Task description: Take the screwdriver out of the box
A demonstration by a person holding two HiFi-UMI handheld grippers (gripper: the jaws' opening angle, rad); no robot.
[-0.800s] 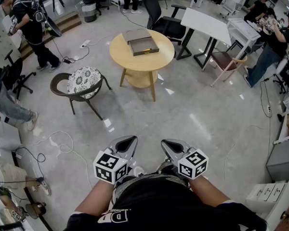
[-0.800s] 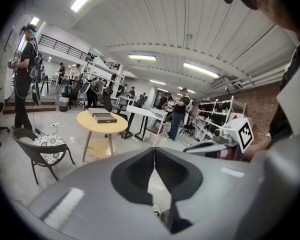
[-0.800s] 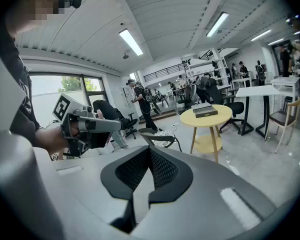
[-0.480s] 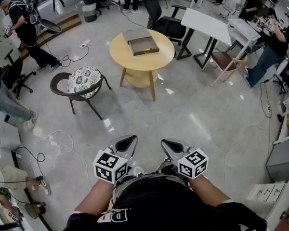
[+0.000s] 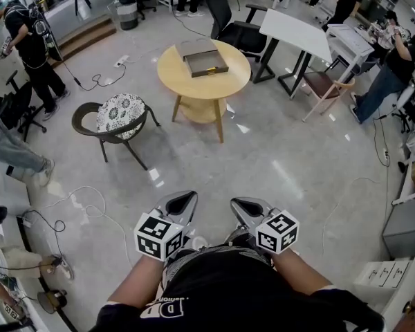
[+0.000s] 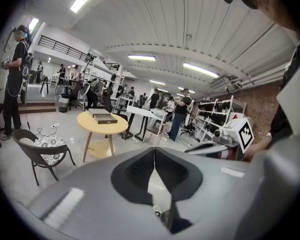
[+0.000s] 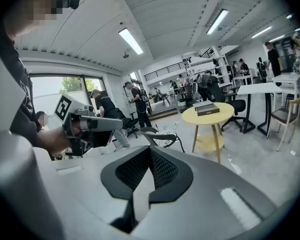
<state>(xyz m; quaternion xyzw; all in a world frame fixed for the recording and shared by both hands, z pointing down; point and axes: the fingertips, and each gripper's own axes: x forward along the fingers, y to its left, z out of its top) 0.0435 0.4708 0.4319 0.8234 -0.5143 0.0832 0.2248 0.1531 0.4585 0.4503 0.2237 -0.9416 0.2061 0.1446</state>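
Head view: my left gripper (image 5: pixel 182 202) and right gripper (image 5: pixel 243 205) are both closed, empty. The box (image 5: pixel 206 63) sits on the round table (image 5: pixel 183 83), well apart. I cannot make out the screwdriver; removal not yet begun.

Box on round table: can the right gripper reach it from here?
Probably not. The right gripper sits by the person's body; the box lies on the round table far across open floor. Nothing blocks the walk.

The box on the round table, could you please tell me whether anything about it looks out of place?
Nothing looks spilled or damaged. The box sits open on the round table, its grey lid lying just behind it.
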